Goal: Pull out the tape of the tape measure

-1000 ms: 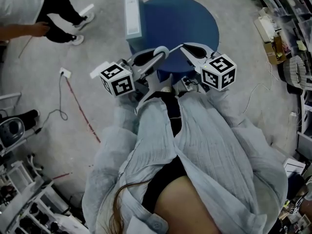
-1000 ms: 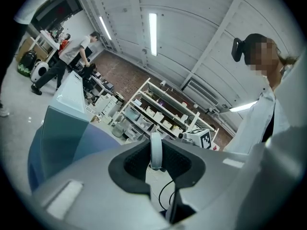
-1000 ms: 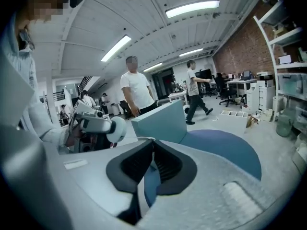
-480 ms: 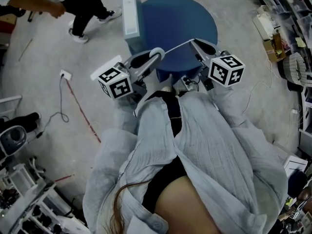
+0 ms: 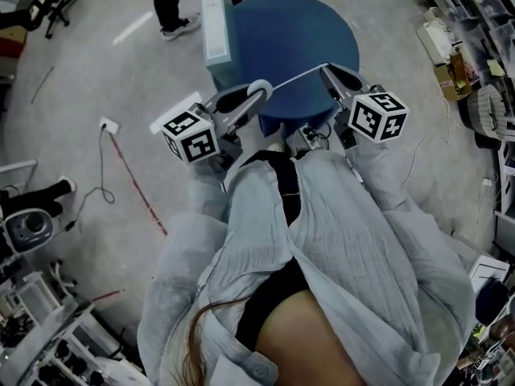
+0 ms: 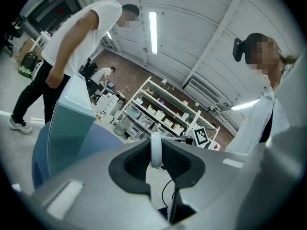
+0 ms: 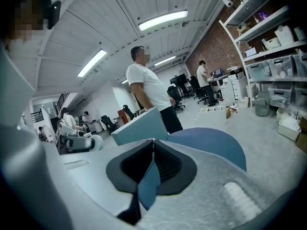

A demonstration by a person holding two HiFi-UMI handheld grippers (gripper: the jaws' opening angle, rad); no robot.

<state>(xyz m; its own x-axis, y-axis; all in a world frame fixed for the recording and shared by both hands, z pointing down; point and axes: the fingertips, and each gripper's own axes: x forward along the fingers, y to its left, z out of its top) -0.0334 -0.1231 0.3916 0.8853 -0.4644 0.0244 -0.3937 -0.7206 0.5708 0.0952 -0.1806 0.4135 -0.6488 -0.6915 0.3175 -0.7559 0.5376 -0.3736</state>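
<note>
My left gripper (image 5: 262, 88) is held level in front of my chest, shut on the white tape measure (image 6: 156, 151), which shows edge-on between its dark pads. A thin tape (image 5: 298, 75) runs from there up and right to my right gripper (image 5: 327, 69). In the right gripper view the tape (image 7: 149, 180) is a bluish strip pinched between the jaws of the right gripper (image 7: 152, 146), which are shut on it. Both grippers hang over the near edge of a round blue table (image 5: 298, 22).
A tall white-and-blue box (image 5: 216, 18) stands at the table's left edge. A person (image 5: 173, 2) walks on the floor beyond it. A white cable and socket (image 5: 103, 135) lie on the floor at left. Crowded shelves (image 5: 475, 79) line the right side.
My right gripper has moved right, away from the left one, and the tape between them is longer. The left gripper stayed put. The person in the background walked right.
</note>
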